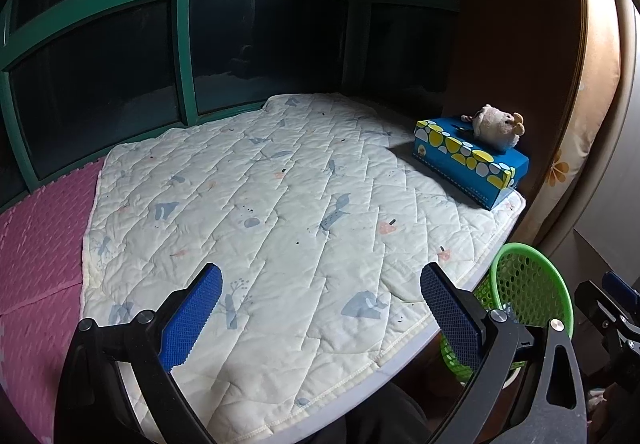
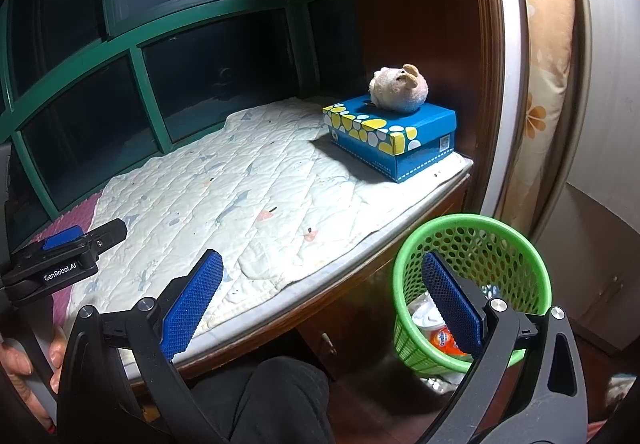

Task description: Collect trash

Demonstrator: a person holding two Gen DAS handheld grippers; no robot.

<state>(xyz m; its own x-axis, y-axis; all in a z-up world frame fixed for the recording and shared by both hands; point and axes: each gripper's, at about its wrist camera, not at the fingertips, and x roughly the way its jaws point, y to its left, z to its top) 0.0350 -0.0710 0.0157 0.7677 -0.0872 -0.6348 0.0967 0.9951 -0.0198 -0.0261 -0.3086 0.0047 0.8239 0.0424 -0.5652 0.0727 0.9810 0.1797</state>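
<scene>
Green basket (image 2: 472, 284): stood upright, mouth up, trash (image 2: 436, 328) inside.
Left tool (image 1: 320, 308): wide open, held nothing.
Right tool (image 2: 320, 296): wide open, held nothing.

Black gripper (image 2: 320, 296), blue textured pads (image 2: 192, 304)

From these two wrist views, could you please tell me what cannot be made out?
- Contents of the green basket: in the right wrist view the right gripper finger covers part; in the left wrist view the ledge edge and a finger hide the inside.
- Outside the window: both views, too dark.
- Print on the tissue box: too small.
- Floor below the ledge: cut off, shadowed.
</scene>
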